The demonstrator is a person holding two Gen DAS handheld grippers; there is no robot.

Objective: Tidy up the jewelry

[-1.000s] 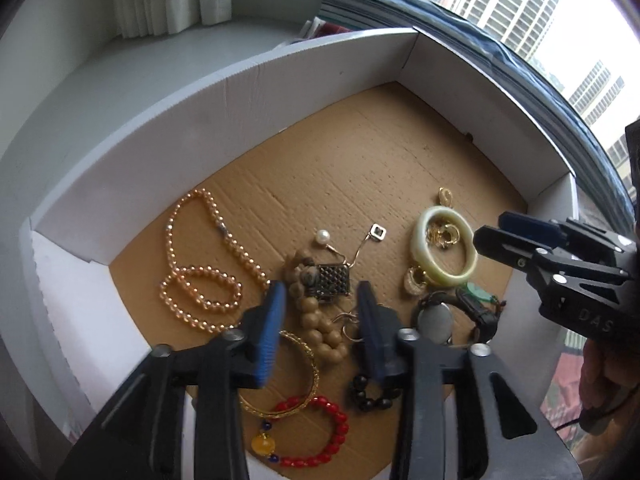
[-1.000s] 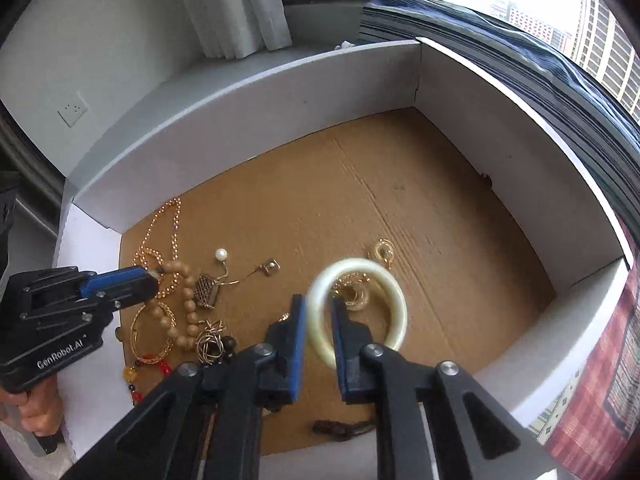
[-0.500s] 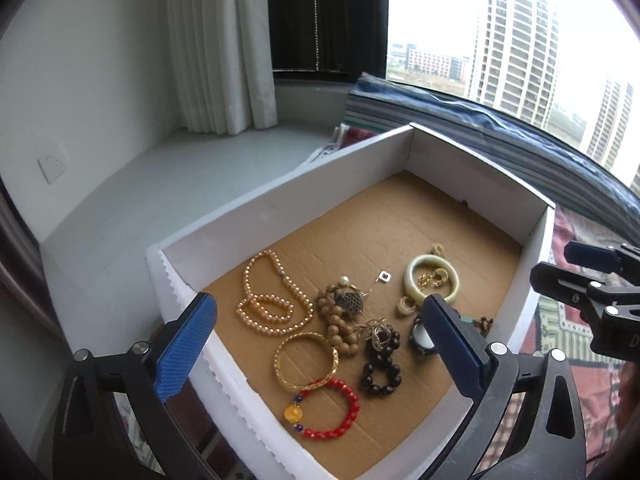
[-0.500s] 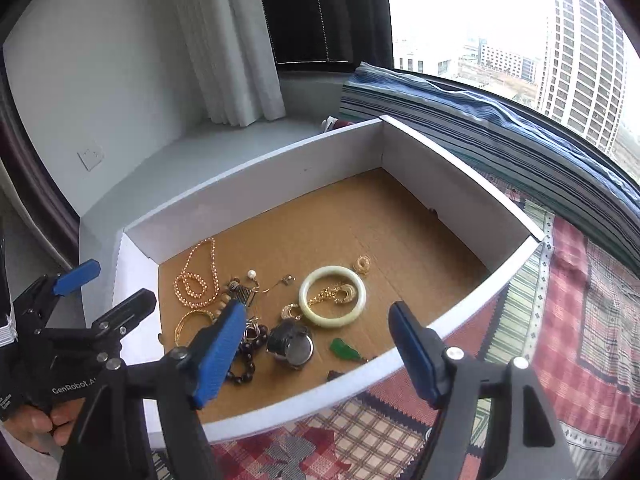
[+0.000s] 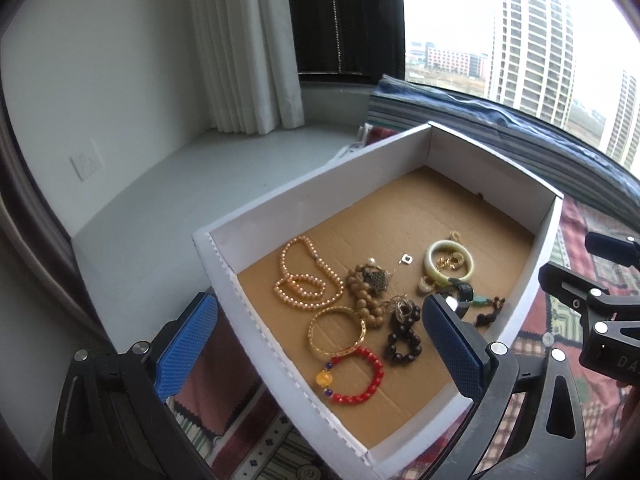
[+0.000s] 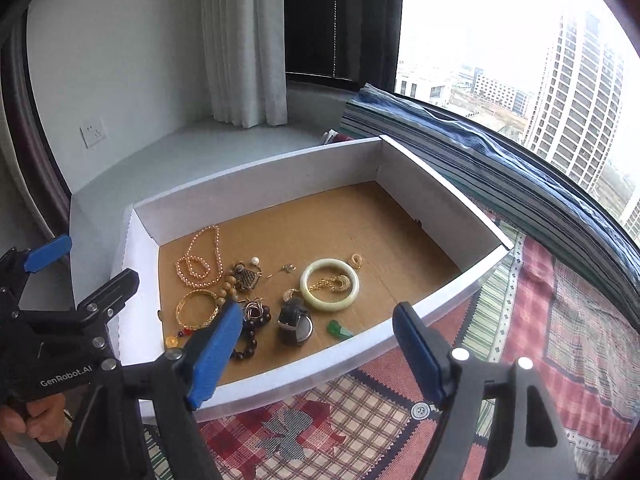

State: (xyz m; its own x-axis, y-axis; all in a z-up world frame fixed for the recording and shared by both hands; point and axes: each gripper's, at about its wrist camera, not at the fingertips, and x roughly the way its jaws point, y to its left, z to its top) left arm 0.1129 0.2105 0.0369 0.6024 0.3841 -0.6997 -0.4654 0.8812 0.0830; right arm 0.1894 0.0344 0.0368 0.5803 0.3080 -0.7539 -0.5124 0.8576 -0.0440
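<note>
Both tools, left and right, stand released and empty. The pale green jade bangle looks stiff, slippery and fragile; better to grasp across its rim.

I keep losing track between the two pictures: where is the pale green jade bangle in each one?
Left wrist view: pale green jade bangle, right of centre, near the white cardboard box's right wall.
Right wrist view: bangle at the centre.
Shared landmark: the gold chain lying inside the bangle.
</note>
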